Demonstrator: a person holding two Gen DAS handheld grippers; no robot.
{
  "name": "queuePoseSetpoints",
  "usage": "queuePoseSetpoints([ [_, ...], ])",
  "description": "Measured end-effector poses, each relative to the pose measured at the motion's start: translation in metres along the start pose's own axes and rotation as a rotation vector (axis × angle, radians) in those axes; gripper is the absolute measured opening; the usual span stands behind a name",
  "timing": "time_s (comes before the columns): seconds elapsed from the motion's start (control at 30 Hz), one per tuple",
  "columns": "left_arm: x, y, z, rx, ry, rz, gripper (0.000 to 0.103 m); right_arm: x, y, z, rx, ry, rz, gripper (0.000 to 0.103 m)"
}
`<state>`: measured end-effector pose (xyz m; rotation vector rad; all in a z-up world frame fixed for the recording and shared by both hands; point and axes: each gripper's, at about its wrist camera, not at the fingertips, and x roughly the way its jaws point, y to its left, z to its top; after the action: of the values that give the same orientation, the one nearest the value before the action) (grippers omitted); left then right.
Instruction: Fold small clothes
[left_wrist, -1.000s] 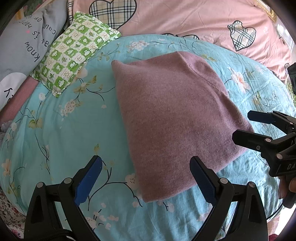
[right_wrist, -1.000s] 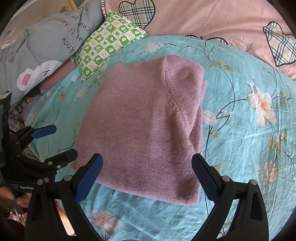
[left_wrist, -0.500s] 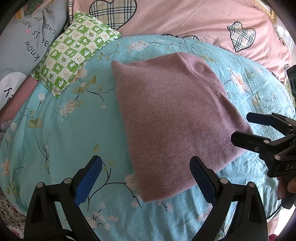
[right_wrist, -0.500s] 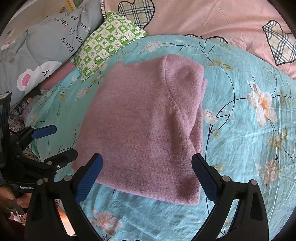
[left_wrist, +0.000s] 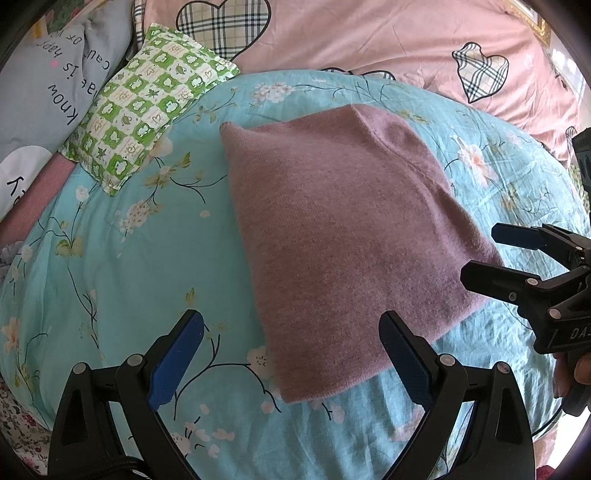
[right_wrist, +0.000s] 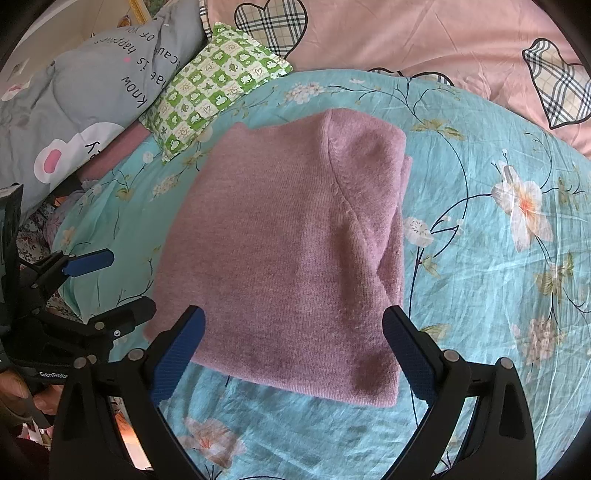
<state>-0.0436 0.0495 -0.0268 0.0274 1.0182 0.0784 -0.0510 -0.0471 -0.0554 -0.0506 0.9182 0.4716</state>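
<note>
A mauve knitted garment (left_wrist: 343, 236) lies folded into a flat rectangle on the turquoise floral bedspread (left_wrist: 122, 266); it also shows in the right wrist view (right_wrist: 291, 251). My left gripper (left_wrist: 291, 354) is open and empty, hovering above the garment's near left corner. My right gripper (right_wrist: 293, 350) is open and empty above the garment's near edge. The right gripper shows at the right edge of the left wrist view (left_wrist: 491, 254), the left gripper at the left edge of the right wrist view (right_wrist: 110, 284). Neither touches the cloth.
A green checked pillow (left_wrist: 147, 114) lies at the far left. A grey printed pillow (right_wrist: 88, 96) sits beyond it. A pink quilt with plaid hearts (left_wrist: 369, 40) covers the far side of the bed. The bed's edge is near my left gripper.
Almost nothing has moved. The right gripper has drifted very slightly in the left wrist view. The garment lies as before.
</note>
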Motion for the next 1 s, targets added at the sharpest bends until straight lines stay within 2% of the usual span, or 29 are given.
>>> queuePoseSetpoints([
  [0.67, -0.004, -0.001, -0.003, -0.017, 0.002, -0.018, 0.096, -0.009, 0.002, -0.002, 0.006, -0.013, 0.002, 0.097],
  [1.0, -0.007, -0.004, 0.000, 0.010, -0.020, -0.005, 0.096, -0.011, 0.001, -0.001, 0.007, -0.016, 0.006, 0.097],
])
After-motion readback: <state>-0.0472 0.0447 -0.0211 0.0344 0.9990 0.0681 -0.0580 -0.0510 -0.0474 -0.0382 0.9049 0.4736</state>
